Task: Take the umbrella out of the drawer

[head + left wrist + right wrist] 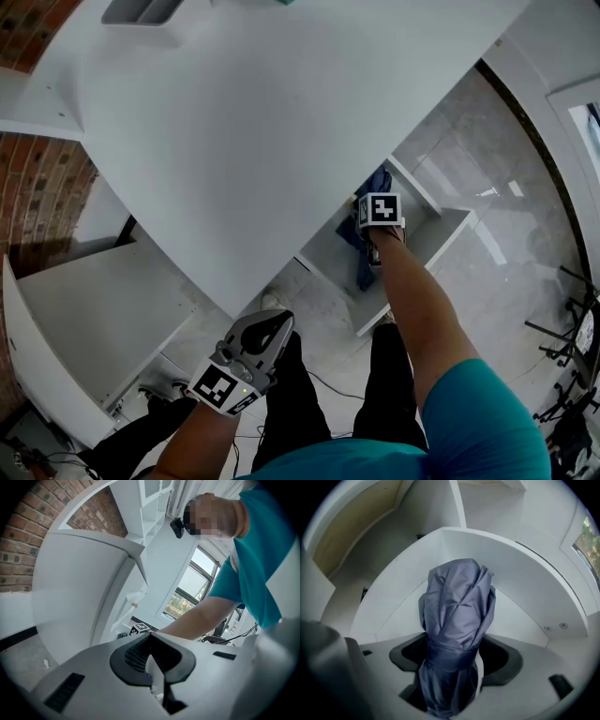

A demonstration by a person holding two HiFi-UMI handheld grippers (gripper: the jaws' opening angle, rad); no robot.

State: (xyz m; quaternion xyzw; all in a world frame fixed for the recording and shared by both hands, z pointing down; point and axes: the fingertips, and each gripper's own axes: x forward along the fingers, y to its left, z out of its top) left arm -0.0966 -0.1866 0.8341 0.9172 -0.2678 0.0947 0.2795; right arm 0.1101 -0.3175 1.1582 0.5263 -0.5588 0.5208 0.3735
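Observation:
A folded blue-grey umbrella [364, 265] lies in the open white drawer [441, 232] under the white table [281, 122], seen in the head view. My right gripper [376, 246] reaches steeply down into the drawer over it. In the right gripper view the umbrella [457, 602] runs between the jaws of the right gripper [455, 651], which stand wide, with gaps showing beside the cloth. Low and near my legs, my left gripper [279, 322] is away from the drawer. Its jaws meet at the tip with nothing in them in the left gripper view [150, 637].
A brick wall [37, 197] and a white cabinet [103, 319] stand at the left. Cables [333, 384] lie on the pale tiled floor by my feet. Dark stands or chair bases [562, 347] sit at the far right. The table top overhangs the drawer's back part.

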